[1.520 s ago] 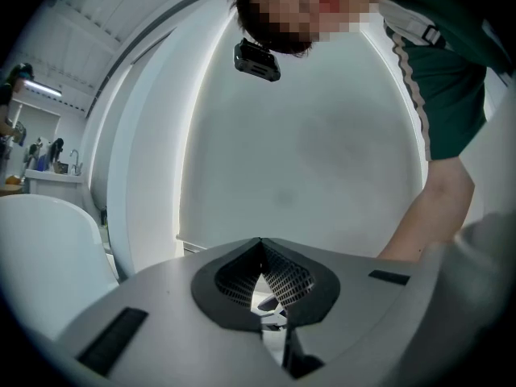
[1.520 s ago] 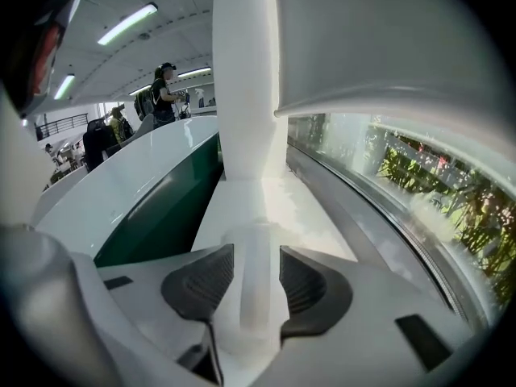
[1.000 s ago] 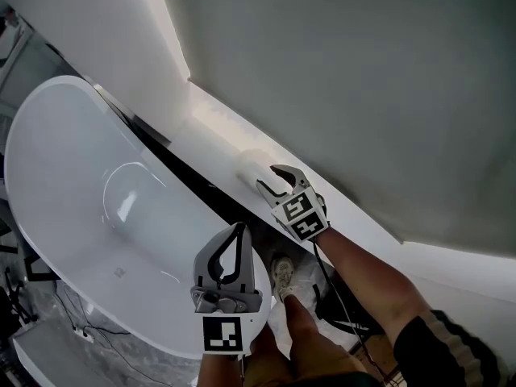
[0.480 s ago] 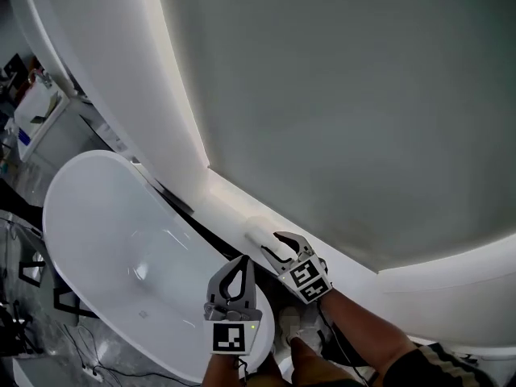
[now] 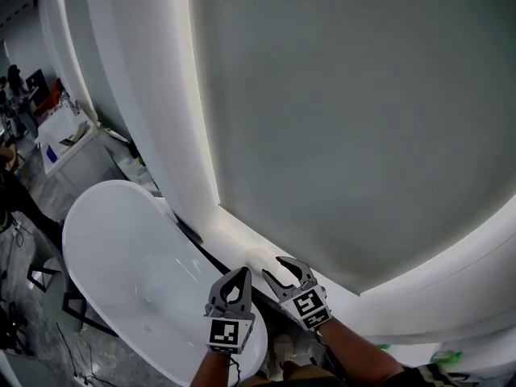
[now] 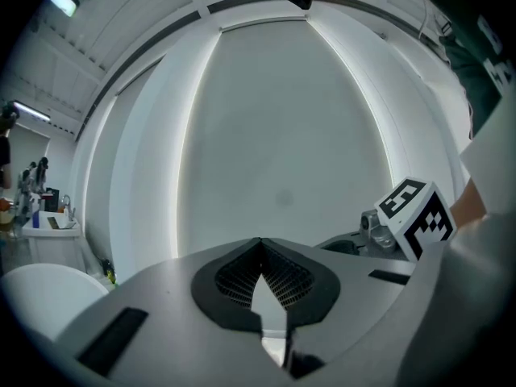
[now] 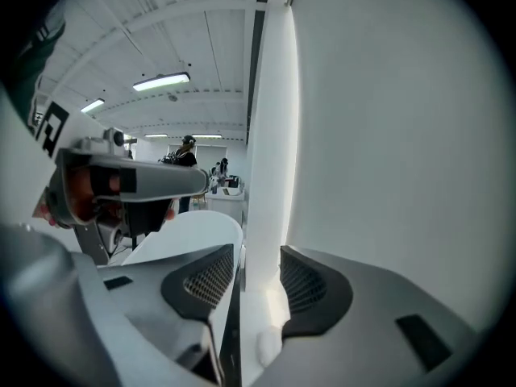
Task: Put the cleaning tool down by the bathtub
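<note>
The white bathtub (image 5: 121, 248) fills the lower left of the head view. A narrow white ledge (image 5: 230, 236) runs along the wall beside it. On that ledge lies a pale, rounded white cleaning tool (image 5: 258, 256). My right gripper (image 5: 275, 266) is open just behind the tool, with nothing in its grip. From the right gripper view the tool (image 7: 270, 341) is a white lump low between the spread jaws of the right gripper (image 7: 256, 252). My left gripper (image 5: 234, 279) hovers over the tub rim, shut and empty. In the left gripper view its jaws (image 6: 260, 244) meet at the tips.
A large grey wall panel (image 5: 347, 111) with a lit white frame rises behind the ledge. A white counter (image 5: 68, 139) with small items stands at the far left, with people beyond it. Cables and a stand (image 5: 40, 285) lie on the floor by the tub.
The head view has tilted up, so more wall shows and both grippers sit lower in the picture. The right gripper stays open by the tool on the ledge. The left stays shut.
</note>
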A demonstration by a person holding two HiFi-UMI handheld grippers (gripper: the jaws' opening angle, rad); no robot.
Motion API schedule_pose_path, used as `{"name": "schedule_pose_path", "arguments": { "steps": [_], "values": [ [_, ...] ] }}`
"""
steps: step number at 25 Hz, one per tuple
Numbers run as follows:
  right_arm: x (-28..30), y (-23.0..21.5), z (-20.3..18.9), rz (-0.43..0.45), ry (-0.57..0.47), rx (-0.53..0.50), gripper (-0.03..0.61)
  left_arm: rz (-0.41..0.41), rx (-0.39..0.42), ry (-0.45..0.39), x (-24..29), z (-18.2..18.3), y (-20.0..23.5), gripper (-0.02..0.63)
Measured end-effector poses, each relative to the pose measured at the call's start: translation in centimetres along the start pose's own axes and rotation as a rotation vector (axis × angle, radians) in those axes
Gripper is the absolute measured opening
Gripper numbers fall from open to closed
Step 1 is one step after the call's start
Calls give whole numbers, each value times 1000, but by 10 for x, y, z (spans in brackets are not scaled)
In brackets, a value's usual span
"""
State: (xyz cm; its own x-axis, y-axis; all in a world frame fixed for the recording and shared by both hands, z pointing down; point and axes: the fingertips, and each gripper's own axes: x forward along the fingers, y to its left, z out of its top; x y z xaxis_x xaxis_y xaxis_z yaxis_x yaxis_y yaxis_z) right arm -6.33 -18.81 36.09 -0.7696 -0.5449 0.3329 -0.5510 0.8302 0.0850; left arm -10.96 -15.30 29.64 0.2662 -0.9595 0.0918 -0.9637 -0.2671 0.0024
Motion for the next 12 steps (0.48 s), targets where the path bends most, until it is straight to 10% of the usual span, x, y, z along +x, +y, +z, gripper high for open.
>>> {"name": "schedule_pose_path", "arguments": {
  "steps": [12],
  "values": [
    [-99,8,118,0,-298,-113,184,-21,77,-62,-21,69,-14,9]
  ]
}}
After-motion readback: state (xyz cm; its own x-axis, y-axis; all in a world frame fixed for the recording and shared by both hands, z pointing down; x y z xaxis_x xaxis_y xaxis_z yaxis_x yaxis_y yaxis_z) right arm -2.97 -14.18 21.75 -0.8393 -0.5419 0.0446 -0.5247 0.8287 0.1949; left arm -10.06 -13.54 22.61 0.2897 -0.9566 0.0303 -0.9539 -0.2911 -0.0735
